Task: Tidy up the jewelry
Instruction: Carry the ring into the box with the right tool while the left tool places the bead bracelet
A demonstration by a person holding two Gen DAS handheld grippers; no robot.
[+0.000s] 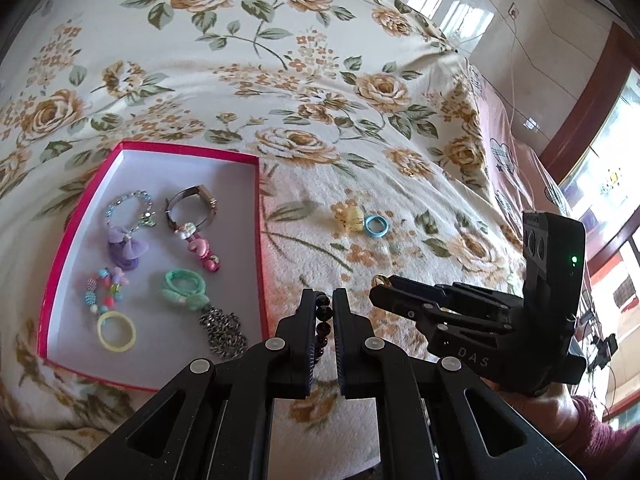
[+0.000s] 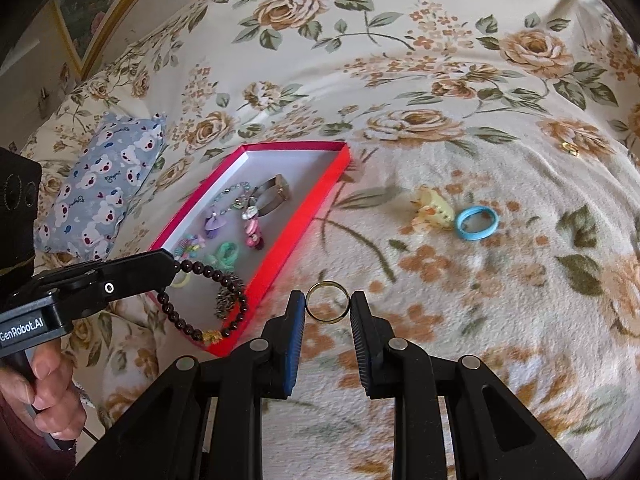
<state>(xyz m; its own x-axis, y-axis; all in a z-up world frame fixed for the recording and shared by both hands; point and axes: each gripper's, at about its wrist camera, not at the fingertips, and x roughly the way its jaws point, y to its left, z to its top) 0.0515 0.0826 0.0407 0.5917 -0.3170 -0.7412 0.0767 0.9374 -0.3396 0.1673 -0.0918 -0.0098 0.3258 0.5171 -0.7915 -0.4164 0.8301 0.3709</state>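
Left claw (image 2: 176, 266) clamped on a bead bracelet (image 2: 200, 300) and right claw (image 2: 327, 304) clamped on a gold ring (image 2: 327, 303), both at lower centre: carrying step; next, release over the box (image 2: 304, 216).

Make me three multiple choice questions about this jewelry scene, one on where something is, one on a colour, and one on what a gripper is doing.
1. Where does the yellow ring lie?
A. inside the pink box
B. on the bedspread beside the blue ring
C. between the right gripper's fingers

2. What colour is the ring lying on the bedspread next to the yellow clip?
A. red
B. blue
C. black

3. What does the left gripper hold?
A. nothing, it is wide open
B. a gold ring
C. a dark bead bracelet

Answers: 1 A, it rests on the box's white floor, near the front. 2 B, it is plainly light blue. 3 C, the beads run between its fingers, while the gold ring sits in the right gripper.
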